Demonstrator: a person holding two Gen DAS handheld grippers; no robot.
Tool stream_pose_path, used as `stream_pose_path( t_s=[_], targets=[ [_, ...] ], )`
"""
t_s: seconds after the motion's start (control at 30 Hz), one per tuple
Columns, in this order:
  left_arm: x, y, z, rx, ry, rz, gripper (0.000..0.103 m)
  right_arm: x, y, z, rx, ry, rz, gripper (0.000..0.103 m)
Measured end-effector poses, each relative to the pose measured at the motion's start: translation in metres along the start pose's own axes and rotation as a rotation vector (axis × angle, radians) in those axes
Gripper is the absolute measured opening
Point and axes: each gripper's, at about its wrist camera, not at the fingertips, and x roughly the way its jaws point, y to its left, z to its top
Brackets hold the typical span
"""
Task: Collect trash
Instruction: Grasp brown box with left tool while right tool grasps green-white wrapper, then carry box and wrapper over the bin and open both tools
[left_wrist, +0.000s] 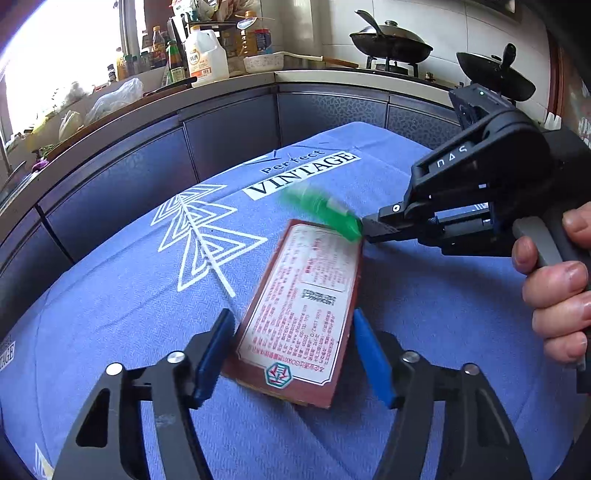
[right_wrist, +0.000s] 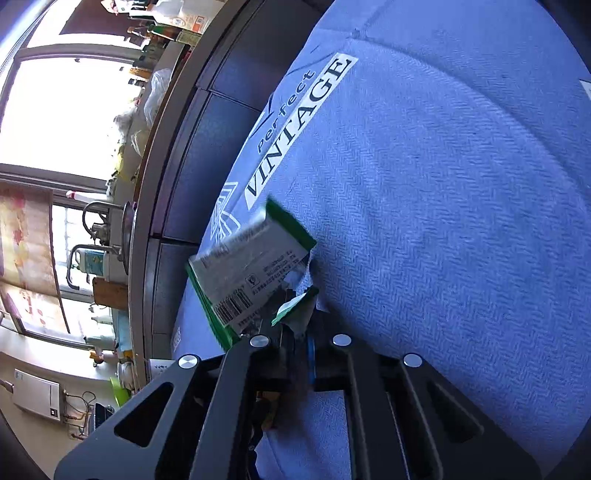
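Straddling the red box (left_wrist: 295, 314), your left hand-held gripper (left_wrist: 293, 354) stands wide; right hand-held gripper (right_wrist: 295, 350) pinches the green carton (right_wrist: 251, 266). Light, crushable card: grip the long edges.

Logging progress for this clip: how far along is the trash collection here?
Nothing looks binned yet; no bin is in view. In hand: the right claw is shut on the green wrapper, lifted off the blue cloth. Left: the red-brown packet lies flat between the left claw's open fingers, not gripped.
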Motion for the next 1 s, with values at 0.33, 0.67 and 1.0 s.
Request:
stream_pose_path(
  t_s=[0.33,0.67,1.0],
  targets=[
    [-0.051,-0.015,-0.021,-0.094,-0.03,-0.117,0.058,-0.103,-0.051,-0.032,-0.056,-0.163,-0.012,0.002],
    [-0.04,-0.125,0.038,0.08,-0.018,-0.291,0.058,-0.215,-0.126,-0.023,0.011,-0.335,-0.056,0.002],
    [0.033,-0.276,0.138,0.24,0.014,-0.4,0.058,-0.322,-0.214,0.057,0.094,-0.532,-0.16,0.002]
  ],
)
